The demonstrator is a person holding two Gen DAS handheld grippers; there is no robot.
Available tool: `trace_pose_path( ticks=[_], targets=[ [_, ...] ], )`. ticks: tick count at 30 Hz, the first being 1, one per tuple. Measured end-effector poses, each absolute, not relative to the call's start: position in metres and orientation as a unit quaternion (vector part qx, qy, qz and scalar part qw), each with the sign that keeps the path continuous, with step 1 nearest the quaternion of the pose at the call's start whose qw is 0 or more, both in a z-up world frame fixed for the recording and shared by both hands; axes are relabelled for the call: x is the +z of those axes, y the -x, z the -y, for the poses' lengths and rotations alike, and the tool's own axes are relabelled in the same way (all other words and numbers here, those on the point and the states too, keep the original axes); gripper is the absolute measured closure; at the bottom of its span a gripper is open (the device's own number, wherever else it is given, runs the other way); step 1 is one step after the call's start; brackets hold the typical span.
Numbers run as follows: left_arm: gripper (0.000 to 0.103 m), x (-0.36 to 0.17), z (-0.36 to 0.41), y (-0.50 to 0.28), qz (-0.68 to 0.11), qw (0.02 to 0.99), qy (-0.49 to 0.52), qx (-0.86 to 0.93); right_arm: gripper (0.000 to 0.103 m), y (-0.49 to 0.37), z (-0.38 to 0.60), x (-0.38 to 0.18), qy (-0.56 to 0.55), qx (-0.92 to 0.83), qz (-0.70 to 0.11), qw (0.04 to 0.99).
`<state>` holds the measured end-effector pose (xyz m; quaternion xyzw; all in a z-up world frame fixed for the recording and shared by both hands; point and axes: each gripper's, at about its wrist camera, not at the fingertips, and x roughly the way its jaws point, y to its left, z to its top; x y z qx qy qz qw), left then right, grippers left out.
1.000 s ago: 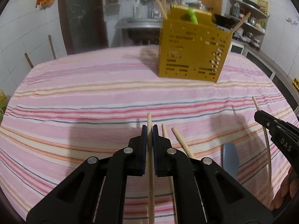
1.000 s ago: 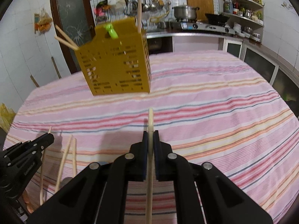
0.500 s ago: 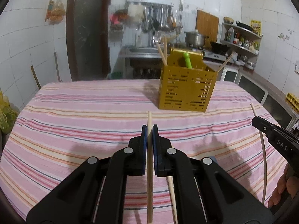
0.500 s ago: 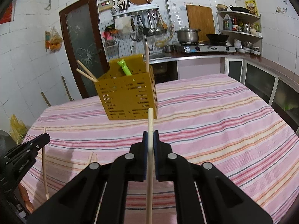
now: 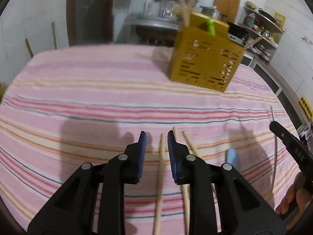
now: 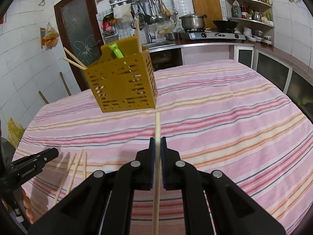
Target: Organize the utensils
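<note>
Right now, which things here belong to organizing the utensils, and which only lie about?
Belong to the job:
- yellow utensil holder
- chopstick clamped in the right tool
- chopstick between the opening pads of the left tool
- loose chopsticks
- blue utensil

Just lying about:
- pot on the stove
- cutting board
- hanging ladles
</note>
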<state>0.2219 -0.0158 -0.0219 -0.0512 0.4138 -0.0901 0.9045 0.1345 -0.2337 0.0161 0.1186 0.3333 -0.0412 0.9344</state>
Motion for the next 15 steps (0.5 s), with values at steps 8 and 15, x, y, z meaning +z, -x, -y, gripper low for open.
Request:
trace_pose_path(
  ticks=[8,15],
  targets=[
    [0.072,-0.042,0.03,-0.23,-0.436,0.896,0.008,-0.081,0.097,-0.138,0.234,0.01,-0.125,-0.038,-0.337,0.932],
    [0.071,-0.055,0.044,-0.229,-0.442,0.893,-0.052,-0.073,0.097,-0.14,0.233,0.006,-0.127,-0.036,-0.346,0.929]
  ],
)
